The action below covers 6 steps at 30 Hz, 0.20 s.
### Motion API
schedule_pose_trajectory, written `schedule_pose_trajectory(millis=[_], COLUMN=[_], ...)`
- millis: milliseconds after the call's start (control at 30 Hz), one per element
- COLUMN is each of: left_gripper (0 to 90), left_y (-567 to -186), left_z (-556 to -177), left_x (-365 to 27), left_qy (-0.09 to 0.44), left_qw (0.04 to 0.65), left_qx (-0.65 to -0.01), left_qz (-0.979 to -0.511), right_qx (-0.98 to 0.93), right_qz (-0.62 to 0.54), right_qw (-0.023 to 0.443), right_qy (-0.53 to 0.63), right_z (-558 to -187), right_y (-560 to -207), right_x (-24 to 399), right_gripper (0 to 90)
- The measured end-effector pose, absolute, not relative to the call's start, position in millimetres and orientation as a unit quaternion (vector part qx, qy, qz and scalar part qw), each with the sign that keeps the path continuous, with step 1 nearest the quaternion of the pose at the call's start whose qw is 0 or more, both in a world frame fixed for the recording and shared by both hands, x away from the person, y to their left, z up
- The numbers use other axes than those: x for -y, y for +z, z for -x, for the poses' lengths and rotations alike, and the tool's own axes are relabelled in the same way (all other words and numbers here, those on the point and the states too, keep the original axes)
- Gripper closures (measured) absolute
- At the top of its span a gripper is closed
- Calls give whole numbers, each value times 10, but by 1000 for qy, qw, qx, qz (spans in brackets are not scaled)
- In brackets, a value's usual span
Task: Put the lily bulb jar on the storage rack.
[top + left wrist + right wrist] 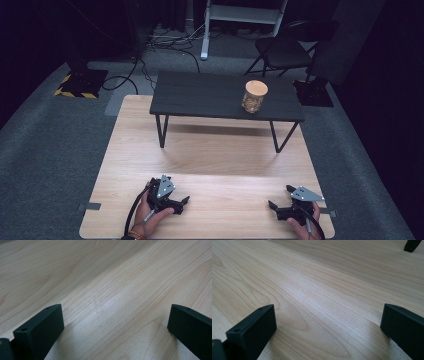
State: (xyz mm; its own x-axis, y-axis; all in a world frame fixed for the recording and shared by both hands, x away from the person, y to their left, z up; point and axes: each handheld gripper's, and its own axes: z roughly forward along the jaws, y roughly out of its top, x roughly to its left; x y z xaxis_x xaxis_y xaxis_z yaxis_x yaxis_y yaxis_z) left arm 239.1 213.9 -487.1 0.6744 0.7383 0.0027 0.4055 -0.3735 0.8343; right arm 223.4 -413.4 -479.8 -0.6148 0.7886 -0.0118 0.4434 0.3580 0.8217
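Observation:
A glass jar with a wooden lid and brownish contents stands upright on the right half of a small black table. That table rests on a light wooden tabletop. My left gripper lies low on the wood near the front left, held in a hand, far from the jar. In the left gripper view its jaws stand wide apart over bare wood, so it is open. My right gripper sits near the front right, also open, with bare wood between its jaws.
The black table's thin legs stand on the wooden top; one leg foot appears in the right gripper view. Grey carpet surrounds the table. A folding chair and cables lie beyond.

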Motion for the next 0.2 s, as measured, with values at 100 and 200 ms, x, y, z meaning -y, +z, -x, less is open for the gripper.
schedule_pose_trajectory(millis=[100, 200], left_gripper=[5, 5], left_y=[-4871, -4872], left_z=[-2391, -2391], left_x=[-2139, -2139], left_qy=[192, 192], left_qw=[433, 433], left_qx=[-355, -355], left_qz=[-806, -806], right_qx=[-797, -797], right_qz=[-387, -388], right_qw=[208, 209], right_qy=[414, 414], right_z=[-2236, -2235], right_y=[-4798, -4798], right_x=[4131, 4129], right_gripper=[0, 0])
